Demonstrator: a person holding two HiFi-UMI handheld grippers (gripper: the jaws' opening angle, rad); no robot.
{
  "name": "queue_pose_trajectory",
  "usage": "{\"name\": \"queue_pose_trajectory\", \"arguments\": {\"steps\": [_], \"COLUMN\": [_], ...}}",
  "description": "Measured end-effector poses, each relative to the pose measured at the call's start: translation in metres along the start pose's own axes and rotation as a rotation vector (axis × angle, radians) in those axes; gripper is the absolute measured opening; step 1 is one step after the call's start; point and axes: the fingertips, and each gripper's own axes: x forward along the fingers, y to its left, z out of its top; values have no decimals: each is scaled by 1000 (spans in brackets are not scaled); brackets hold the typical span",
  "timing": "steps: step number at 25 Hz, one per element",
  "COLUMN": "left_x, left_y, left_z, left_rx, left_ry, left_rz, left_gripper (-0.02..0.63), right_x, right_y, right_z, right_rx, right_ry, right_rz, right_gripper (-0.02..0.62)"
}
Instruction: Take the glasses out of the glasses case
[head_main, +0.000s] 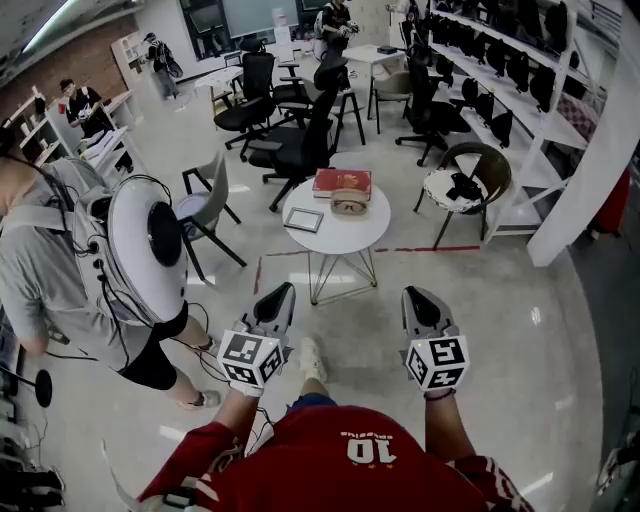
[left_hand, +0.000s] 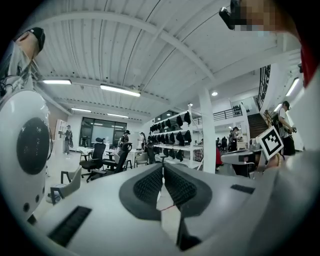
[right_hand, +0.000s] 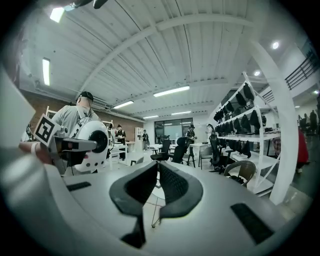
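- Closest in, the wearer's red jersey with a white number (head_main: 330, 460) fills the bottom of the head view, and both forearms reach forward from it.
- The left tongs (head_main: 281, 291), grey with a square-marked cube at the back, hang over the pale glossy floor (head_main: 500, 330). Their ribbed black pads (left_hand: 150, 186) are clenched tip to tip with nothing between them.
- The right tongs (head_main: 414, 296) are held level with the left pair and well apart from it. They too are clenched and empty.
- Beyond both pairs, well apart from them, stands a round white table on thin wire legs (head_main: 368, 226).
- The tan glasses case (head_main: 349, 206) lies near the middle of that table. Something dark shows in it, but it is too small to tell whether it is the glasses.
- A flat red box (head_main: 342, 182) lies just beside the case on its far side.
- A small grey-framed rectangle (head_main: 303, 219) lies flat to the left of the case, apart from it.
- A person in a grey shirt (head_main: 45, 270) stands at the left with a white round disc (head_main: 145, 245) at their back.
- Black office chairs (head_main: 295, 150) crowd behind the table, and a round wicker chair (head_main: 470, 180) sits to its right.
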Motion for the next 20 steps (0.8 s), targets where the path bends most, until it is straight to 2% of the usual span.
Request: {"name": "queue_pose_trajectory", "arguments": {"steps": [20], "left_x": [20], "left_y": [4], "left_z": [-5], "left_rx": [-1], "left_ry": [17], "left_rz": [-15], "left_gripper": [18], "right_x": [17], "right_y": [-4], "right_z": [-9], "right_rx": [20], "right_ry": [24], "right_rz": [17], "right_gripper": [26]}}
